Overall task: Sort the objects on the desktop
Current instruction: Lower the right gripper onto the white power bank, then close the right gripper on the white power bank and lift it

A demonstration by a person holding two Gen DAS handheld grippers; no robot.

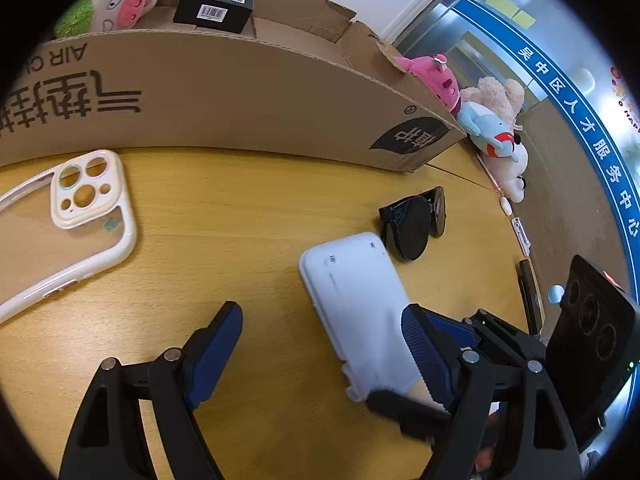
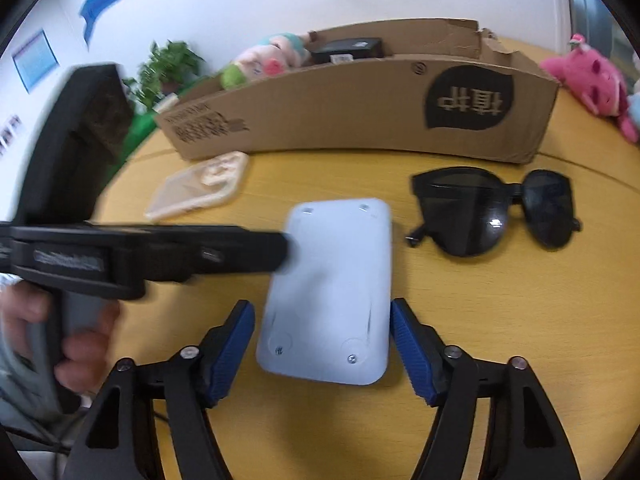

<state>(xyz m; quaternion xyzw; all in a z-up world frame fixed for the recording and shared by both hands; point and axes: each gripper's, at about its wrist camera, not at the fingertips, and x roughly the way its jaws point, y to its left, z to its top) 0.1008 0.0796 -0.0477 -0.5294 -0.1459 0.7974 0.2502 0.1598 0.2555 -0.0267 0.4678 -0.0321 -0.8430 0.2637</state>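
A pale blue-white flat device [image 2: 332, 280] lies underside up on the wooden table [image 2: 500, 320]. My right gripper [image 2: 320, 314] straddles its near end, open, with both blue pads close beside its long sides. My left gripper [image 1: 320, 310] is open too. Its right finger [image 1: 424, 344] lies over the device [image 1: 352, 300], and its left finger stands on bare table. In the right wrist view that left gripper's finger [image 2: 240, 250] reaches in from the left to the device's edge. A hand [image 2: 80, 344] holds its grip. Black sunglasses [image 2: 496, 212] lie to the right, and a clear phone case [image 1: 72, 220] to the left.
A long cardboard box [image 2: 360, 112] stands across the back of the table. It holds a small black box [image 1: 214, 8] and a plush pig [image 1: 120, 0]. Pink [image 2: 592, 80] and light blue [image 1: 488, 128] plush toys lie at its right end. The table's edge [image 1: 520, 236] runs close on the right.
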